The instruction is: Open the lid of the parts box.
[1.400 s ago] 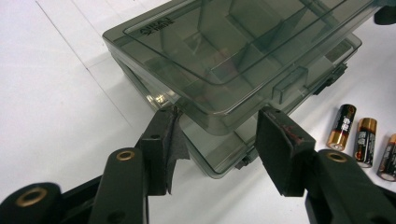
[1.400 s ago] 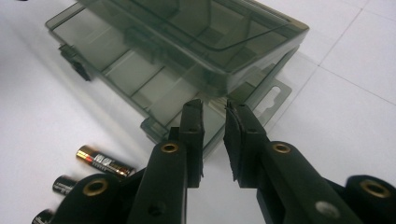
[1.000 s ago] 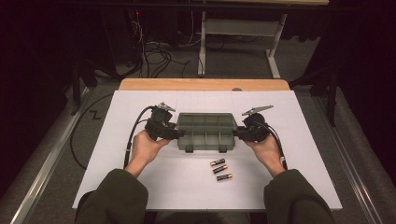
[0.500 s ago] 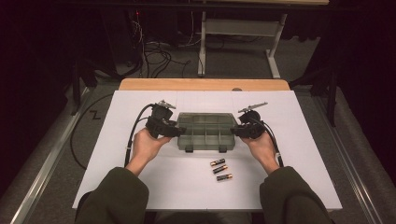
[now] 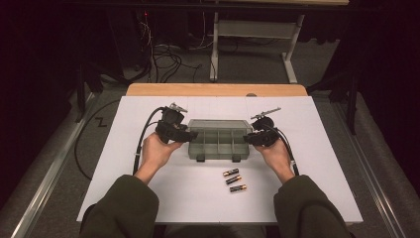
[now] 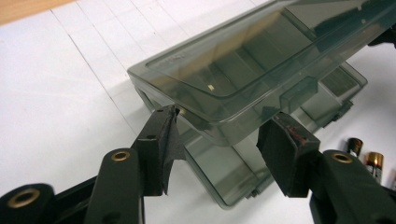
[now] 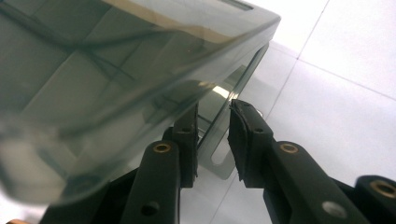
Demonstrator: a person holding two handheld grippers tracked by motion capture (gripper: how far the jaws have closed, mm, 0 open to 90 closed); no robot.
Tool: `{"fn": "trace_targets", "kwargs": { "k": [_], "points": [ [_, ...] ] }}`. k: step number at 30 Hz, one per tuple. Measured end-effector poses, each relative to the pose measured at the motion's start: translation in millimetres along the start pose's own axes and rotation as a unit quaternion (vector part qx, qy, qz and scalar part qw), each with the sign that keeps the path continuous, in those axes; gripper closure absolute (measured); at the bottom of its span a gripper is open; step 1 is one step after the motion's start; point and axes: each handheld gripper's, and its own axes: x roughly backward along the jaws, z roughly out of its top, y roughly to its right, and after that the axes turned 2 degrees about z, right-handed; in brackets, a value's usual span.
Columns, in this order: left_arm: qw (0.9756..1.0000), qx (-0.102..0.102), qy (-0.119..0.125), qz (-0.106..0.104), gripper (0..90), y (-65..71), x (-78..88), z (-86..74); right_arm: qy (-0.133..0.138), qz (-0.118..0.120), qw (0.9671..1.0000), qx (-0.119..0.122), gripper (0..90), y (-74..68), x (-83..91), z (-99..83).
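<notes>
A smoky clear compartment box (image 5: 218,140) lies at the middle of the white table, its lid (image 6: 243,60) tilted up off the base. My left gripper (image 5: 190,135) is at the box's left end. Its jaws clasp the lid's near corner (image 6: 224,133) and hold it raised. At the right end, my right gripper (image 5: 253,138) is shut on the base's end wall (image 7: 212,135), one pad inside and one outside. The raised lid (image 7: 93,70) hangs above those jaws. Three batteries (image 5: 234,180) lie in front of the box, two of them (image 6: 366,156) beside the left gripper's jaw.
A white sheet (image 5: 124,148) covers the table, with a wooden strip (image 5: 218,89) along the far edge. Cables (image 5: 141,144) trail from both grippers. Beyond the table are a desk frame (image 5: 252,29) and floor cables.
My right gripper has shifted slightly left, closer in on the box's right end. The left hand and the batteries have stayed put.
</notes>
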Motion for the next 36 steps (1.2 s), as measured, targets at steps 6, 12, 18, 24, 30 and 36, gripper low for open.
{"fn": "trace_targets", "kwargs": {
  "k": [6,12,18,24,30,36],
  "points": [
    [0.9999,0.0,0.012,0.011,48.1,-3.3,-3.2,4.9,-0.002,-0.002,1.0,0.003,75.1,-0.7,0.0,0.0],
    [0.9997,0.004,0.019,0.016,49.2,-8.8,-9.1,9.7,-0.004,-0.002,1.0,0.003,75.1,-0.6,0.0,0.6],
    [0.9996,0.012,0.02,0.016,51.4,-15.3,-17.1,15.4,-0.007,0.002,1.0,0.002,75.1,0.2,0.0,1.2],
    [0.9991,0.012,0.036,0.021,52.6,-17.3,-16.8,22.2,-0.012,0.003,0.9999,0.002,75.1,0.7,0.0,2.5],
    [0.9985,0.016,0.045,0.026,55.2,-21.5,-19.6,27.1,-0.013,0.003,0.9999,0.005,75.1,0.7,0.1,2.7],
    [0.9983,0.024,0.046,0.027,58.2,-30.5,-28.5,30.9,-0.014,0.003,0.9999,0.005,75.1,0.7,0.0,2.9]
  ]
}}
